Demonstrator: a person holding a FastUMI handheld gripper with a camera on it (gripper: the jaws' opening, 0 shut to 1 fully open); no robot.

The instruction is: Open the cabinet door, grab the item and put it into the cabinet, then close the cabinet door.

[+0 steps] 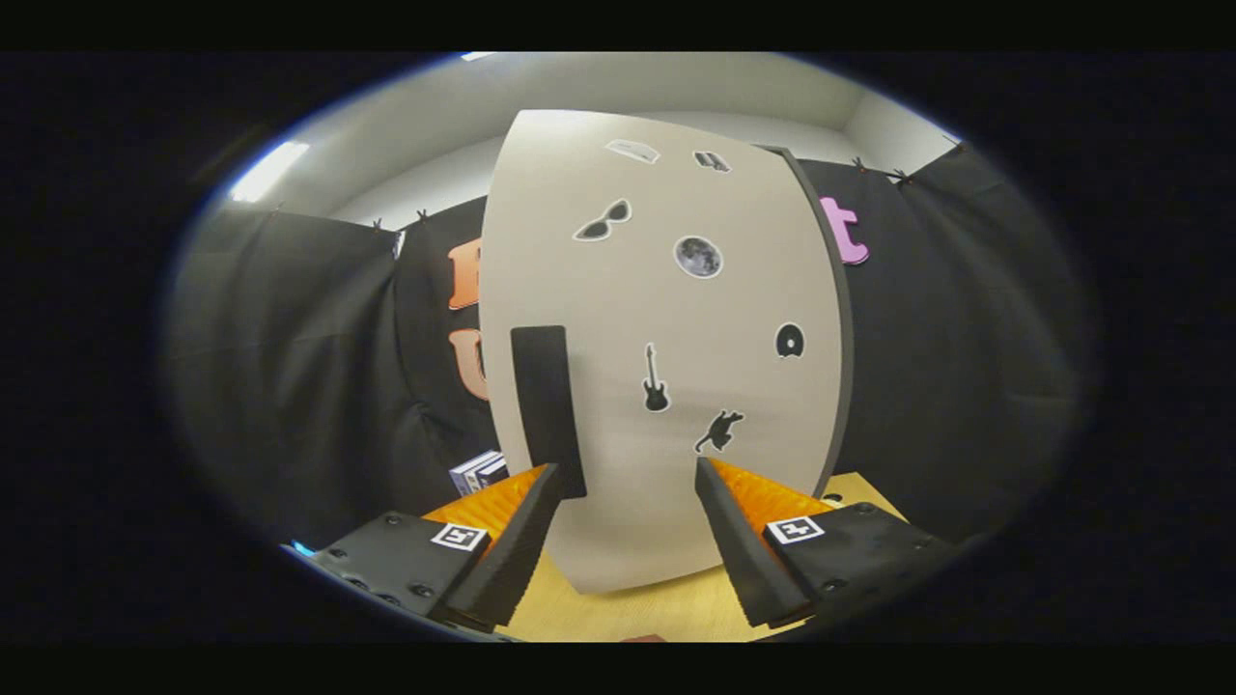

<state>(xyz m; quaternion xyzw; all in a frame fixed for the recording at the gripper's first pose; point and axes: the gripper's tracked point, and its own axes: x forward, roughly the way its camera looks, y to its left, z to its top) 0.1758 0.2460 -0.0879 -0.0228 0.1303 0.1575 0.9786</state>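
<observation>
Straight ahead of the gripper [626,483] stands the cabinet [666,367], its pale door [695,319] shut and dotted w/ small stickers. Fingers are spread wide and hold nothing; the door's lower part shows through the gap between them.

Key relation: the dark handle [548,410] is a tall upright strip near the door's left edge, its long axis vertical, its bottom end just at the tip of the left finger [526,516]. So it lies ahead and a bit left of the gap's centre (the right finger sits well apart from it, in front of the door's middle). Judging by this, a small shift left would put the strip between the fingers for a pull.

Door's far edge is a dark band on the right, likely the hinge side, tho that's a guess.

Item: a small boxy object [478,471] sits on the wooden table [628,613] left of the cabinet, just beyond the left finger. Cabinet contents can't be told w/ the door shut.
</observation>
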